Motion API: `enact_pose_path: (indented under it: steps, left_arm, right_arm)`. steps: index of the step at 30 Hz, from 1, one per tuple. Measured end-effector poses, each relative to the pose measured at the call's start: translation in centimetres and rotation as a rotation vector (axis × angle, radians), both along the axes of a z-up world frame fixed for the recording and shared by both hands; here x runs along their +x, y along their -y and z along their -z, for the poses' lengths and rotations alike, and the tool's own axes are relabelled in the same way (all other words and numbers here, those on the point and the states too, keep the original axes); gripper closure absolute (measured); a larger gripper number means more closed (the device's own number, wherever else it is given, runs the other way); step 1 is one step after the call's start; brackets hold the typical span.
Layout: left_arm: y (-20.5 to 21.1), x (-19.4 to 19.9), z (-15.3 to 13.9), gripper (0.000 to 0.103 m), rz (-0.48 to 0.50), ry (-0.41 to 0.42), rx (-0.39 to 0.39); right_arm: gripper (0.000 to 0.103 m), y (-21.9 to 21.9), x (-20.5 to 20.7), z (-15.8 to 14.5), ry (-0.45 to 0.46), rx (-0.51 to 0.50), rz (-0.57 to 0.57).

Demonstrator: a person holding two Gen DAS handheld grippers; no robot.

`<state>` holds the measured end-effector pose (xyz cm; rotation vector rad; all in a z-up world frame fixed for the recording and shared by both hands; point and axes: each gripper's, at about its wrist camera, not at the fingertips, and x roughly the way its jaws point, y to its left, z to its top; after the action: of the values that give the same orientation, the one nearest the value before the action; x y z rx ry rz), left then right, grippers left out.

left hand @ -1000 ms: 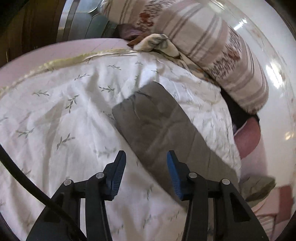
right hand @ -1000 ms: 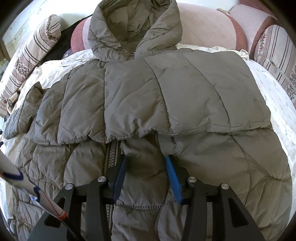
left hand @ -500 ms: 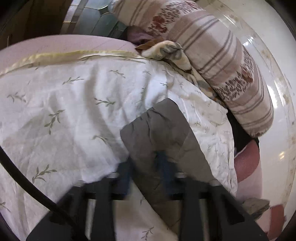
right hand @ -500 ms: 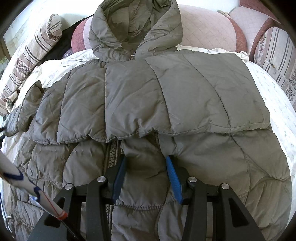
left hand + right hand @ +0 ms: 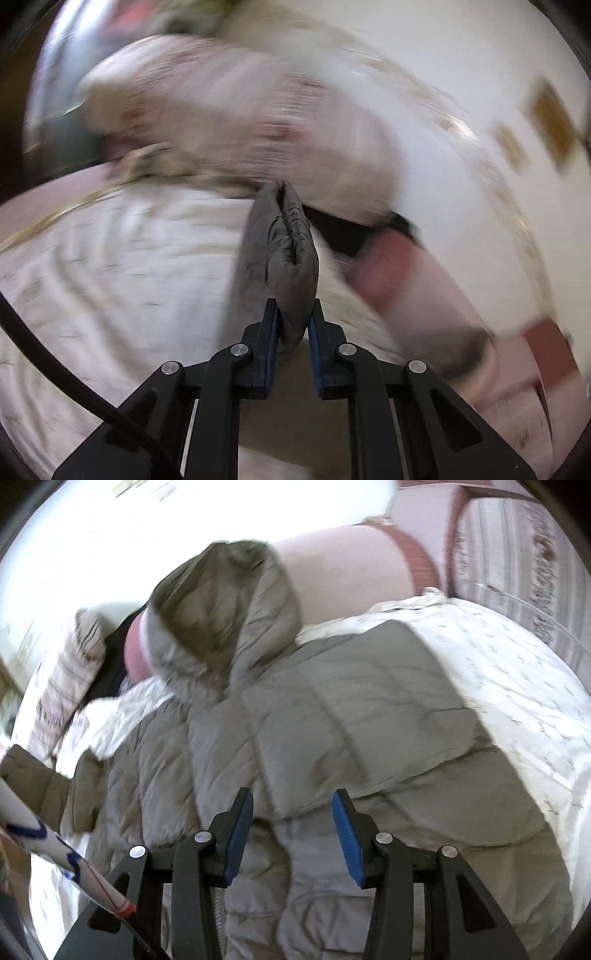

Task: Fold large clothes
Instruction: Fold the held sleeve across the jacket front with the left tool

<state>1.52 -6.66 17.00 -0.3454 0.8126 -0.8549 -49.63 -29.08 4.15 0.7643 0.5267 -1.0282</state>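
Left gripper (image 5: 291, 332) clamped on grey puffy sleeve cuff (image 5: 282, 251), lifted off white leaf-print sheet (image 5: 110, 266). Right gripper (image 5: 291, 834) jaws apart, empty, over olive quilted hooded coat (image 5: 351, 716), hood at 11 o'clock. One sleeve folded across; second sleeve and body folds remain.

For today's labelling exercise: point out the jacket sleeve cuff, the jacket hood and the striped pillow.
sleeve cuff (image 5: 286, 254): left wrist view, gathered end beyond the pads.
jacket hood (image 5: 221, 616): right wrist view, inner lining.
striped pillow (image 5: 72, 675): right wrist view, its striped face.
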Motion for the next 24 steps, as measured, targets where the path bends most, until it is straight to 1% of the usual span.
enact_pose_path:
  steps: [2, 4, 5, 6, 7, 9, 11, 12, 14, 17, 19, 20, 21, 22, 23, 24]
  left_arm:
    - [3.5, -4.6, -2.5, 0.089, 0.119, 0.06, -0.001]
    - [7.5, -10.8, -4.4, 0.089, 0.268, 0.129, -0.004]
    - [8.5, -12.9, -4.6, 0.089, 0.309, 0.146, -0.004]
    - [10.6, -16.1, -4.5, 0.088, 0.381, 0.159, 0.003]
    - [12.4, -19.0, -4.0, 0.088, 0.441, 0.156, 0.02]
    - [15.4, -23.4, -2.1, 0.088, 0.528, 0.14, 0.055]
    - [18.1, -27.2, 0.6, 0.088, 0.592, 0.128, 0.112]
    - [19.7, -29.3, 2.7, 0.088, 0.63, 0.102, 0.151]
    - [22.0, -32.0, 6.7, 0.088, 0.678, 0.039, 0.209]
    - [24.3, -34.3, 12.1, 0.086, 0.705, -0.019, 0.317]
    - [25.1, -34.2, 14.4, 0.084, 0.688, -0.032, 0.378]
    - [25.1, -34.3, 14.9, 0.084, 0.685, -0.028, 0.385]
    - [25.0, -34.5, 14.7, 0.083, 0.69, -0.006, 0.388]
    - [24.9, -34.8, 14.0, 0.08, 0.7, 0.022, 0.399]
    - [24.7, -35.1, 13.2, 0.076, 0.713, 0.043, 0.41]
    - [24.4, -35.3, 12.5, 0.063, 0.727, 0.039, 0.401]
  right_arm:
    - [0.054, 0.4, -1.5, -0.8, 0.019, -0.005, 0.055]
    - [0.054, 0.7, -2.8, -1.6, 0.029, -0.015, 0.1]
    - [0.054, 0.7, -3.5, -1.8, 0.038, -0.018, 0.12]
    - [0.054, 0.7, -4.2, -1.9, 0.047, -0.022, 0.143]
    - [0.054, 0.8, -5.0, -2.1, 0.054, -0.026, 0.168]
    - [0.054, 1.2, -6.5, -2.3, 0.072, -0.022, 0.207]
    - [0.054, 1.5, -7.8, -2.2, 0.09, -0.011, 0.24]
    - [0.054, 1.7, -8.4, -2.2, 0.098, -0.003, 0.249]
    - [0.054, 2.0, -9.2, -2.2, 0.113, 0.01, 0.261]
    - [0.054, 2.1, -9.7, -2.3, 0.116, 0.013, 0.253]
    - [0.054, 2.1, -9.7, -2.2, 0.124, 0.02, 0.243]
    - [0.054, 2.2, -9.7, -2.1, 0.141, 0.03, 0.233]
    - [0.054, 2.3, -9.8, -2.1, 0.163, 0.044, 0.223]
    - [0.054, 2.3, -9.7, -2.0, 0.175, 0.05, 0.219]
    - [0.054, 2.3, -9.7, -2.0, 0.188, 0.054, 0.212]
    - [0.054, 2.4, -9.5, -2.0, 0.2, 0.057, 0.204]
